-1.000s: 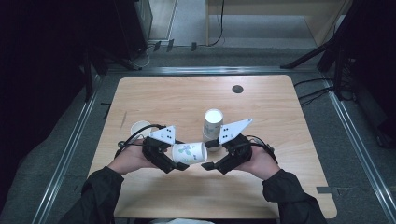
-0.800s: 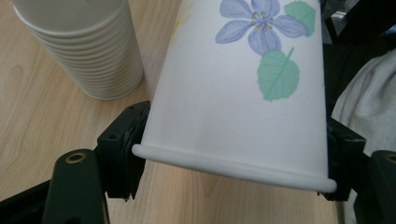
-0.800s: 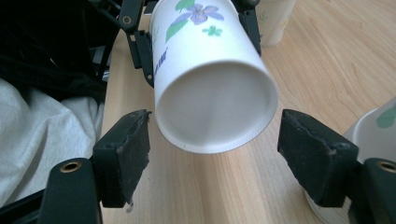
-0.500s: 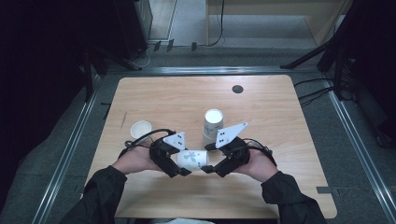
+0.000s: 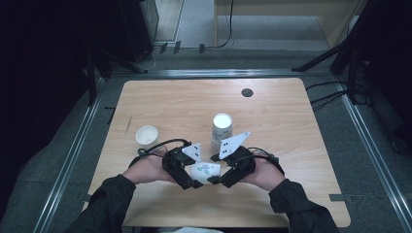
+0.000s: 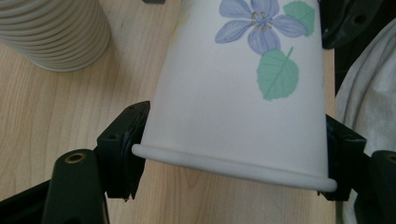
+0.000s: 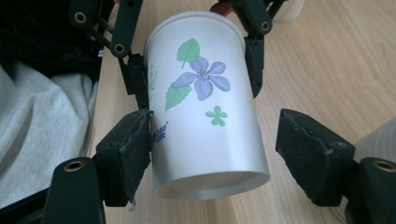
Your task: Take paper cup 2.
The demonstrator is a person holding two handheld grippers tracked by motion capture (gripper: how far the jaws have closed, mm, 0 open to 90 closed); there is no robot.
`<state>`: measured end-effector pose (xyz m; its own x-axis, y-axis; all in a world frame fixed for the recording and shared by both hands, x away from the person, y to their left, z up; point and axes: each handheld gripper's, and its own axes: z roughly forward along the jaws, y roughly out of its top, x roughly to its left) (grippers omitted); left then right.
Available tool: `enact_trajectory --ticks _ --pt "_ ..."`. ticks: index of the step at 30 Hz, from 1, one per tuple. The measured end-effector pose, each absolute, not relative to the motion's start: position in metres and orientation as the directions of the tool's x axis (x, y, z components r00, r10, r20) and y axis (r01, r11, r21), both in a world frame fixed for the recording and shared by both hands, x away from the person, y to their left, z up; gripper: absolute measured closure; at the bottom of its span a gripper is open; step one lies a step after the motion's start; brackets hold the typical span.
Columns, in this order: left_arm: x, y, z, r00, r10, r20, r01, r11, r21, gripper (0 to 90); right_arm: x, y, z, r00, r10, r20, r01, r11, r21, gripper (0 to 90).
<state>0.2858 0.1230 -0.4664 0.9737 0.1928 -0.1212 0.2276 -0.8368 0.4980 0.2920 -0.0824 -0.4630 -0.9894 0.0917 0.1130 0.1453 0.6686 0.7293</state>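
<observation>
Left gripper [image 5: 187,174] jaws clamp the flower-printed white paper cup [image 5: 204,170] at its rim, low over the worktop [image 5: 272,121], while right gripper [image 5: 223,175] jaws, just closing, straddle its base with one pad clear: likely crushing.

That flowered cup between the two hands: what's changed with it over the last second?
The flowered cup, clamped in the left gripper, travelled nearer the person. The right gripper has just been closing; one pad touches, the other stands clear. The cup stack and single cup stayed put.
</observation>
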Motion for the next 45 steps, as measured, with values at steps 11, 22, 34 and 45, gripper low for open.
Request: enact_trajectory --ticks 11,22,34,45 --pt "0.285 0.121 -0.467 0.975 0.188 -0.119 0.222 -0.84 0.495 24.9 0.289 -0.075 -0.469 -0.992 0.062 0.111 0.122 0.704 0.7 34.1" --pt "0.288 0.13 -0.461 0.971 0.217 -0.102 0.235 -0.78 0.579 11.2 0.291 -0.082 -0.461 -0.993 0.071 0.097 0.119 0.671 0.732 34.3" --pt "0.288 0.144 -0.447 0.963 0.229 -0.14 0.26 -0.674 0.692 9.9 0.296 -0.1 -0.446 -0.991 0.077 0.105 0.13 0.597 0.792 34.2" --pt "0.282 0.152 -0.44 0.954 0.239 -0.181 0.288 -0.562 0.776 12.4 0.299 -0.101 -0.439 -0.991 0.04 0.126 0.127 0.555 0.822 34.1"
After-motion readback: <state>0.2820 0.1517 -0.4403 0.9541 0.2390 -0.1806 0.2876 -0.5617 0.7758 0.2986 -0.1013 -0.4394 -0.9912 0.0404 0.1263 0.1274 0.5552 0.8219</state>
